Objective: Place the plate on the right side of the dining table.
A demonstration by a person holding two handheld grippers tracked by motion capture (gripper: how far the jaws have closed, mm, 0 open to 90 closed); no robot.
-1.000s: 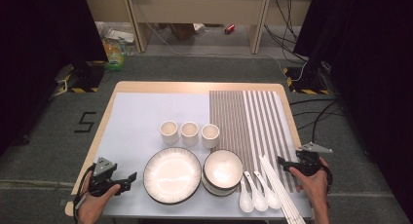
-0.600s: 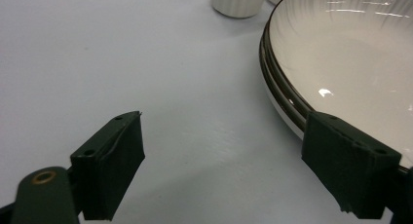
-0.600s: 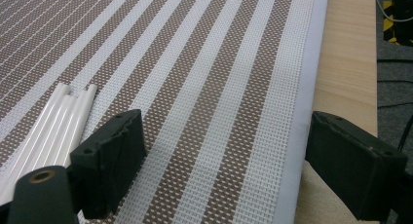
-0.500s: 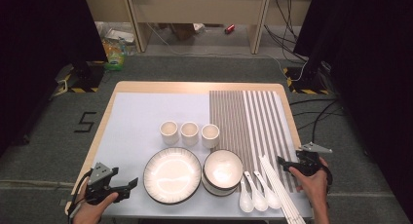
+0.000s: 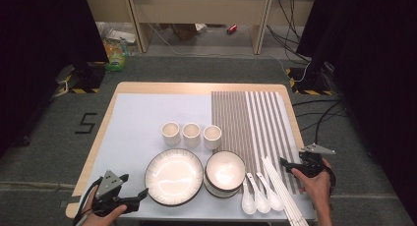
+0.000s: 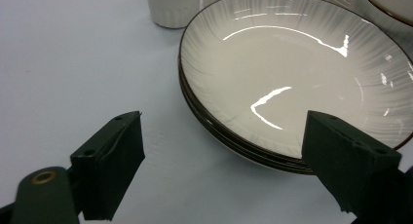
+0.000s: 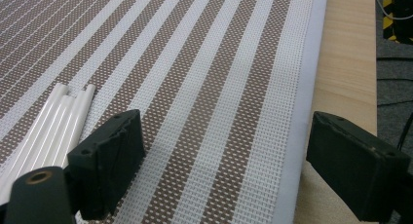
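A stack of white plates with dark rims (image 5: 173, 176) (image 6: 302, 83) sits near the table's front edge. My left gripper (image 5: 141, 193) (image 6: 224, 165) is open just left of the stack, low over the pale cloth, its jaws pointing at the rim without touching it. My right gripper (image 5: 285, 162) (image 7: 224, 170) is open over the striped mat (image 5: 251, 118) (image 7: 209, 63) at the right, with nothing between its jaws. Several white chopsticks (image 5: 282, 191) (image 7: 53, 117) lie just left of it.
A stack of bowls (image 5: 224, 172) stands right of the plates. Behind them is a row of three cups (image 5: 191, 134), the left one (image 6: 173, 7) near the plates. Three white spoons (image 5: 260, 196) lie beside the chopsticks. The bare wooden table edge (image 7: 346, 87) runs along the mat's right side.
My left gripper has moved toward the near edge and to the right, closer to the plate stack. My right gripper has stayed in place.
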